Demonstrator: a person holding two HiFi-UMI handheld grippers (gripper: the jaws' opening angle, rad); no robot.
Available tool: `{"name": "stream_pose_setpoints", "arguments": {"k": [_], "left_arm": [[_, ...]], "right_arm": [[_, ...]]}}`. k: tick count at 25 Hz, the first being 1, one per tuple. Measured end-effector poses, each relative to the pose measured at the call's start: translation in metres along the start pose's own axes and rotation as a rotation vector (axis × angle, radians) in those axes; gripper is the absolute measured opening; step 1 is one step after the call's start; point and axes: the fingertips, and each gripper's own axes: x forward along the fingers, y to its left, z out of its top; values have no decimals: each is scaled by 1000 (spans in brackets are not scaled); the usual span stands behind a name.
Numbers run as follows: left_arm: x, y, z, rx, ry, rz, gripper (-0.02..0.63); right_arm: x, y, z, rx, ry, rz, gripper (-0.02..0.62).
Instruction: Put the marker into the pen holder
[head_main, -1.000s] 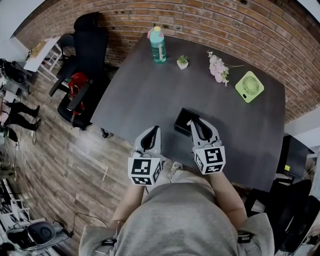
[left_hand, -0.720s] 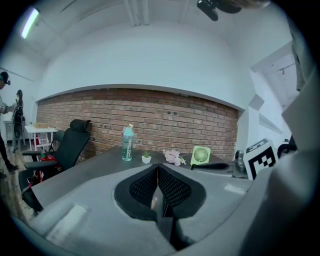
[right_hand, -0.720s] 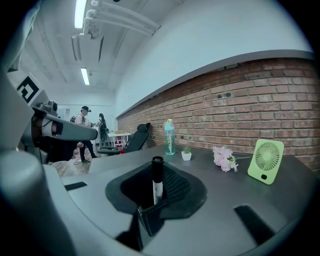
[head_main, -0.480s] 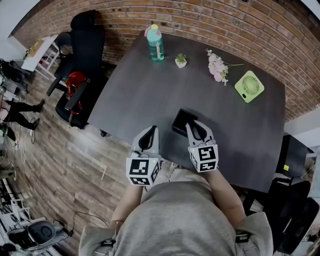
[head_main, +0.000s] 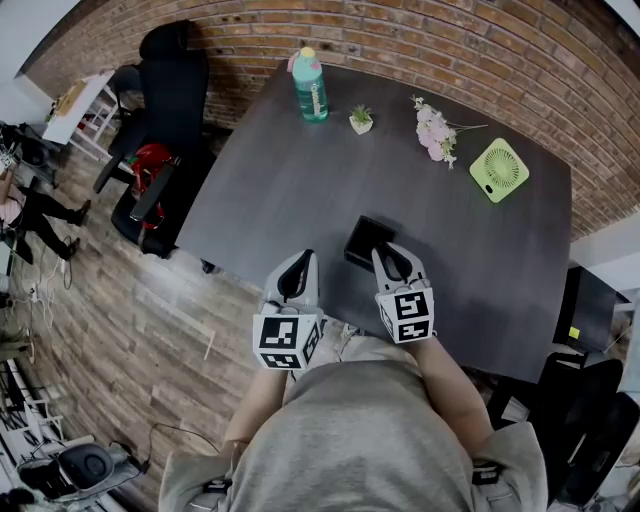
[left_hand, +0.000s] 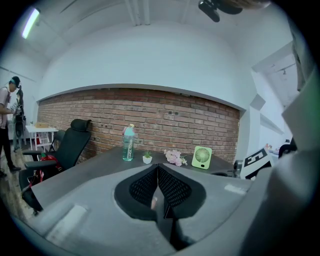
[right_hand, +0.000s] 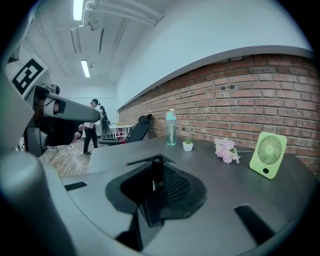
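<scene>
We see the right gripper (head_main: 386, 252) closed on the marker (right_hand: 157, 174), which stands upright between its jaws, dark end up; its lower end is hidden from us. The pen holder (head_main: 361, 243), a black box on the dark table (head_main: 300, 170), sits just beyond this gripper's tips; the marker is not yet inside it. The left gripper (head_main: 303, 262) hangs near the table edge, jaws pressed together with nothing between them; so nothing steadies the holder. We judge the main danger is the rim: if the marker comes down off-centre, it may push or tip the holder; if released too high, it may bounce out and roll on the table.
</scene>
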Motion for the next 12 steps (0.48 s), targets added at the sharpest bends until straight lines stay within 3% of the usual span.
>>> {"name": "stream_pose_setpoints", "arguments": {"k": [12], "left_arm": [[-8, -7, -1, 12, 6, -20, 18]], "right_arm": [[-13, 8, -5, -23, 11, -1, 66]]}}
